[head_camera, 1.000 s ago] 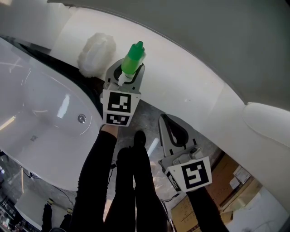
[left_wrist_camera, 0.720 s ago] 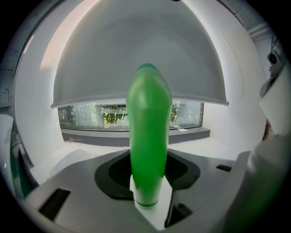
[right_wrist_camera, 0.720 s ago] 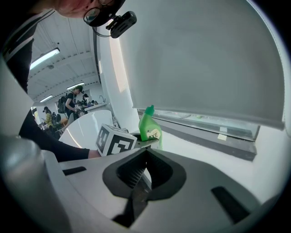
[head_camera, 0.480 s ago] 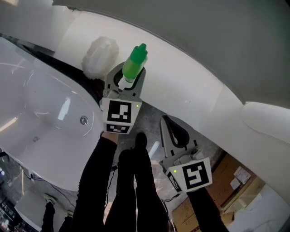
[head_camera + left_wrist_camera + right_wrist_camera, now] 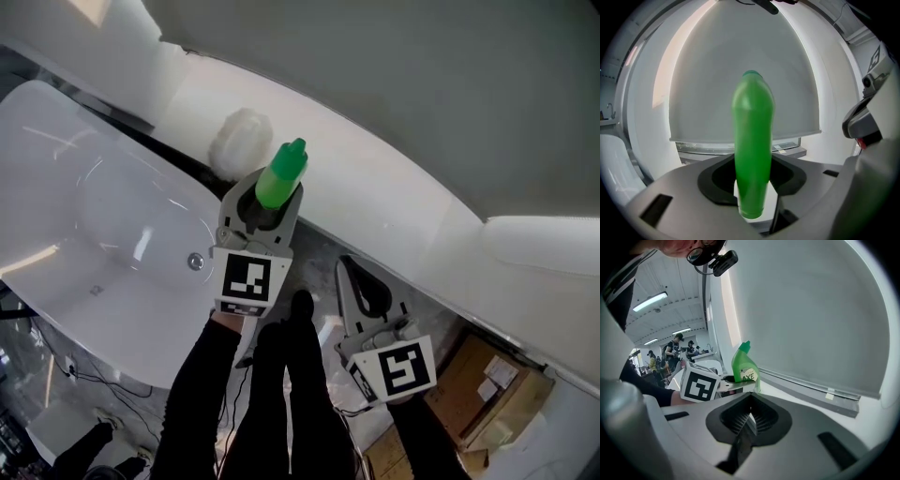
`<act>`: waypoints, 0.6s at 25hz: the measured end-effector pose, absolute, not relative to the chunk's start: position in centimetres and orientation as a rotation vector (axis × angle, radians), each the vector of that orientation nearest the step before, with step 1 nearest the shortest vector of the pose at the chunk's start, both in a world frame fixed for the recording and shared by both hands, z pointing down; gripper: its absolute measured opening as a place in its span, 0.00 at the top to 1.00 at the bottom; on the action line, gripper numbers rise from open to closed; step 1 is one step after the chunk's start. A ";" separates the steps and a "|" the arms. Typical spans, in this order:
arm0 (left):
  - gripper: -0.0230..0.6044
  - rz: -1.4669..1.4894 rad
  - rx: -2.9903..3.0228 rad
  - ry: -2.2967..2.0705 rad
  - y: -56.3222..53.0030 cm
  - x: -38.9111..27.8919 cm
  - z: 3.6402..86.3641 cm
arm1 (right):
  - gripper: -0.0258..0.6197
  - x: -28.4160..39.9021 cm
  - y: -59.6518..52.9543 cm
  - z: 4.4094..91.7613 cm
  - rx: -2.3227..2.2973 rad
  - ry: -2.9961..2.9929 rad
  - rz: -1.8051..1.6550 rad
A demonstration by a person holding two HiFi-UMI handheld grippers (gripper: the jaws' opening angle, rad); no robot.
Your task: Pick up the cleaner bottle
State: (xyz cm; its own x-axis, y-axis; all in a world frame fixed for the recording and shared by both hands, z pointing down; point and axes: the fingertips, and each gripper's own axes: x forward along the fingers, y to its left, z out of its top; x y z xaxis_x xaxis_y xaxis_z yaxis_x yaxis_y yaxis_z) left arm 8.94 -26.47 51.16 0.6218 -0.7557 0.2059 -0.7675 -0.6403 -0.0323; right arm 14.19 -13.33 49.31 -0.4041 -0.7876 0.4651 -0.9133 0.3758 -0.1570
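The green cleaner bottle [image 5: 281, 175] stands upright between the jaws of my left gripper [image 5: 265, 192], lifted off the white ledge [image 5: 375, 187]. In the left gripper view the bottle [image 5: 752, 140] fills the middle, and the left gripper [image 5: 752, 187] is shut on its lower body. My right gripper [image 5: 347, 267] hangs lower and to the right, shut with nothing in it. In the right gripper view the jaws of the right gripper [image 5: 749, 420] meet, and beyond them the labelled bottle [image 5: 744, 369] sits in the left gripper, beside that gripper's marker cube [image 5: 700, 385].
A white bathtub [image 5: 56, 187] lies at the left, with a drain [image 5: 195, 262]. A white fluffy pad [image 5: 240, 141] rests on the ledge behind the bottle. Cardboard boxes [image 5: 487, 384] stand at the lower right. The person's dark legs [image 5: 281, 403] are below the grippers.
The left gripper has lifted the bottle up and away from the ledge. The right gripper has risen a little too, still shut.
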 end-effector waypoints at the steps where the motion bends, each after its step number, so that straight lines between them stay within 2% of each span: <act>1: 0.67 0.299 2.771 -1.316 -25.9 8.3 50.3 | 0.95 13.8 -13.1 48.6 1.489 -2.335 0.558; 15: 0.67 0.310 2.612 -1.474 -16.7 -3.2 44.2 | 0.95 5.8 -8.7 41.8 1.348 -2.423 0.496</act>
